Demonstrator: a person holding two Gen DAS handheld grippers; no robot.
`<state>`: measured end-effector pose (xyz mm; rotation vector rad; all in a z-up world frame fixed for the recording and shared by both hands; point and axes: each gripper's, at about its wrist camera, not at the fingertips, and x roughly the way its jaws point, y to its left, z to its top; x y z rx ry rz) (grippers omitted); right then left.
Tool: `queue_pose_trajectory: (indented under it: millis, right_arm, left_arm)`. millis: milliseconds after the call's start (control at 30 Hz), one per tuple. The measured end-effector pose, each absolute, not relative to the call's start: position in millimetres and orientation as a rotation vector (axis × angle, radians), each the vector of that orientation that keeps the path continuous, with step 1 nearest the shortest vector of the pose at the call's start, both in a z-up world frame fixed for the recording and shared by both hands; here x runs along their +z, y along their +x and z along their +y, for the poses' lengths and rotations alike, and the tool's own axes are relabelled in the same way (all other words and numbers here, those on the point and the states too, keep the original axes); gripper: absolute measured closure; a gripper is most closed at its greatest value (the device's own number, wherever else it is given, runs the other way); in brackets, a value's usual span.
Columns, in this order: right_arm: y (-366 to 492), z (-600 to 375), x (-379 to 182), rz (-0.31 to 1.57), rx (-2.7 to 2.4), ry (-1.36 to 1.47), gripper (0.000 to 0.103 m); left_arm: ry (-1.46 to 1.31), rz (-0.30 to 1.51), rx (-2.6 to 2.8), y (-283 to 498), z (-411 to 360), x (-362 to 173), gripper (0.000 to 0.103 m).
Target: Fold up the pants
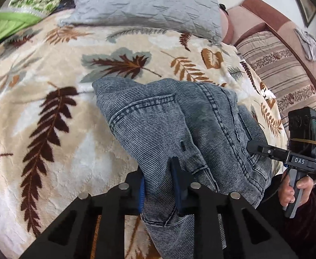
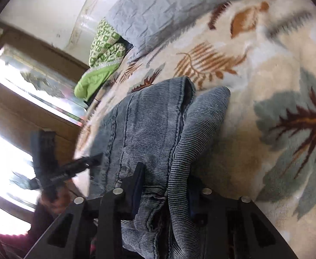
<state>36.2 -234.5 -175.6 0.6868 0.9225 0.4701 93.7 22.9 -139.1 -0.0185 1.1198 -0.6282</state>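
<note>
The left tool [image 1: 161, 185] pinches a bunch of the pants [image 1: 179, 125], and the right tool [image 2: 165, 185] pinches another. The pants hang partly over the bed [image 1: 50, 112]. They look soft, thick and a bit heavy, so gripping near the seams seems best.

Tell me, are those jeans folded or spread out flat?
Folded over and bunched: the jeans hang in layers on the leaf-print blanket, clamped by both hand-held grippers.

From the left wrist view we saw open leaf-print blanket [image 1: 50, 69] from nine to eleven o'clock; a grey quilted pillow [image 1: 145, 2] blocked twelve, a striped sofa [image 1: 283, 69] two.
</note>
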Motion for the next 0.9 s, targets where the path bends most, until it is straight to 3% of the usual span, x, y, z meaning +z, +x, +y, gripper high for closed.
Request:
queue_pose_trajectory:
  millis: [533, 767, 900]
  right_arm:
    - [73.8, -233.2, -115.1, 0.711, 0.475, 0.627, 0.073]
    - [130.0, -235.4, -144.9, 0.78, 0.41, 0.649, 0.073]
    - [149.5, -236.2, -186.0, 0.94, 0.313, 0.639, 0.068]
  left_arm:
    - [0.077, 0.973, -0.577, 145.2, -2.1, -61.1, 0.085]
    - [0.164, 1.049, -0.42, 197.2, -23.3, -116.4, 0.085]
    - [0.186, 1.084, -0.326, 209.6, -22.0, -143.5, 0.074]
